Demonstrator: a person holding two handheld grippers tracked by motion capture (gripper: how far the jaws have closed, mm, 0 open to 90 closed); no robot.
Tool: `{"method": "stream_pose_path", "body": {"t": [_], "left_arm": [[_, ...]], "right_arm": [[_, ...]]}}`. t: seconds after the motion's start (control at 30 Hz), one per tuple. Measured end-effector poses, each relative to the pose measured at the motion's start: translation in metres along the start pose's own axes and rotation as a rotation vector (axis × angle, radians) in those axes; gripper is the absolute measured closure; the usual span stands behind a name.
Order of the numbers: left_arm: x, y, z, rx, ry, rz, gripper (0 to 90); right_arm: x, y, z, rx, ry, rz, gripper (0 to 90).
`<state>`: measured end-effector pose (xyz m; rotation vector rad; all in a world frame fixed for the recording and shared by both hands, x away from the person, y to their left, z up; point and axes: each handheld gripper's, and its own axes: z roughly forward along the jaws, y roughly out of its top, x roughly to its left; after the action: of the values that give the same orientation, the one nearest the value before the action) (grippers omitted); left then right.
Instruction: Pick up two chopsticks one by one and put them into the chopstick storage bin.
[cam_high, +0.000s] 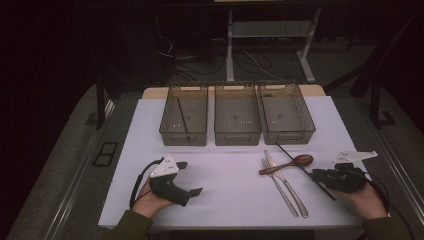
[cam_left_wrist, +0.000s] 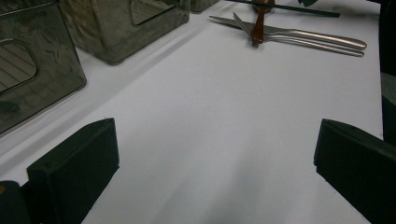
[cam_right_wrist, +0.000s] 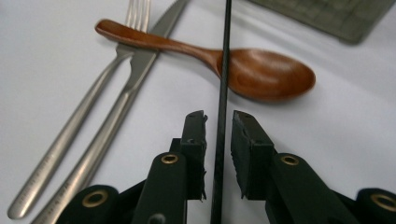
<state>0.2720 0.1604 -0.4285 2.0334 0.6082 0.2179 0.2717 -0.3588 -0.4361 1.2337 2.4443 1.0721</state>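
1. The right claw (cam_right_wrist: 218, 122) straddles a thin black chopstick (cam_right_wrist: 223, 84) lying on the white tabletop (cam_high: 225, 180). Its jaws stand close on either side of the stick, and narrow gaps still show, so the pads are not yet pressing on it.
2. The chopstick runs diagonally on the right side of the tabletop, its far end near the right-hand bin (cam_high: 287, 114) and its near end under the right claw (cam_high: 325, 176). It crosses over the wooden spoon (cam_right_wrist: 261, 74).
3. To do this grasp well, I judge the jaws should finish closing square on the stick, keeping it centred between the pads so it does not roll or pivot out.
4. The lift should go straight up, since the stick rests on the spoon's neck and a sideways drag could shove the spoon into the fork (cam_right_wrist: 84, 107) and knife (cam_right_wrist: 130, 88) lying beside it.
5. A grip nearer the stick's middle would keep it from tipping; here the hold looks to be towards its near end, so a slow lift seems wise.
6. The left claw (cam_high: 184, 178) rests over bare tabletop, jaws wide apart, with nothing between them.
7. Three clear grey bins stand in a row at the far side. The left bin (cam_high: 184, 116) holds one black chopstick (cam_high: 183, 119) lying lengthwise.
8. The middle bin (cam_high: 237, 115) and the right-hand bin look empty.
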Motion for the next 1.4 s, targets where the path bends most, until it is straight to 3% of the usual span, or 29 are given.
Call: {"method": "stream_pose_path", "body": {"t": [0.33, 0.57, 0.97, 1.4], "left_arm": [[0.000, 0.000, 0.000, 0.002, -0.001, 0.001, 0.0], [-0.001, 0.000, 0.001, 0.001, -0.001, 0.000, 0.0], [-0.001, 0.000, 0.001, 0.001, -0.001, 0.002, 0.0], [0.000, 0.000, 0.001, 0.004, -0.002, 0.004, 0.0]], "right_arm": [[0.000, -0.008, 0.007, 0.044, -0.019, 0.011, 77.7], [0.000, -0.009, 0.008, 0.044, -0.038, 0.010, 83.2], [-0.002, -0.008, 0.006, 0.045, -0.030, 0.014, 84.4], [-0.001, -0.005, -0.007, -0.030, 0.020, 0.002, 84.5]]}}
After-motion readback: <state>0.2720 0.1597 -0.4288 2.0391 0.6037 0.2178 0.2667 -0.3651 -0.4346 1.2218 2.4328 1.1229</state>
